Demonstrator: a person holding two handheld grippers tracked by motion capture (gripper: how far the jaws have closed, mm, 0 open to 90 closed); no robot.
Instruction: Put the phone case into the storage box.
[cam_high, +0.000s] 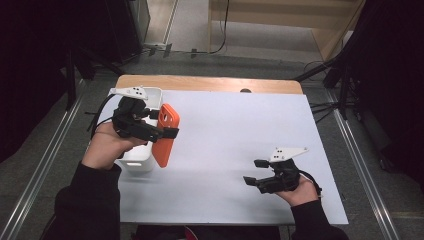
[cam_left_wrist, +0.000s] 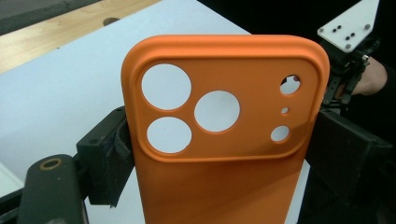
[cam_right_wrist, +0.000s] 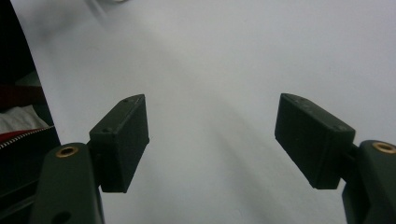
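- The left tool (cam_high: 167, 124) pinches an orange phone case (cam_high: 165, 135), one jaw pressed on each long side of it, as the left gripper view shows.
- In that view the phone case (cam_left_wrist: 224, 140) stands with its back toward the camera; three large round camera holes and three smaller holes are cut in a raised panel near its top.
- From the high view, the case hangs tilted just beside a white bin (cam_high: 141, 150) at the left edge of the desk (cam_high: 235, 135), its lower end close to the white desk surface; whether it touches the bin or the surface cannot be told.
- The left hand (cam_high: 107, 145), in a dark sleeve, grips the tool above the bin.
- The right tool (cam_high: 256, 171) is spread wide with nothing between its jaws; the right gripper view shows bare white desk in the gap.
- The right hand (cam_high: 300, 192) holds that tool low over the near right part of the desk, well apart from the case, jaws pointing toward the left.
- A strip of bare wood shows along the far edge of the desk, beyond the white sheet.
- The right tool (cam_left_wrist: 345, 88) also appears far off at the upper right of the left gripper view.
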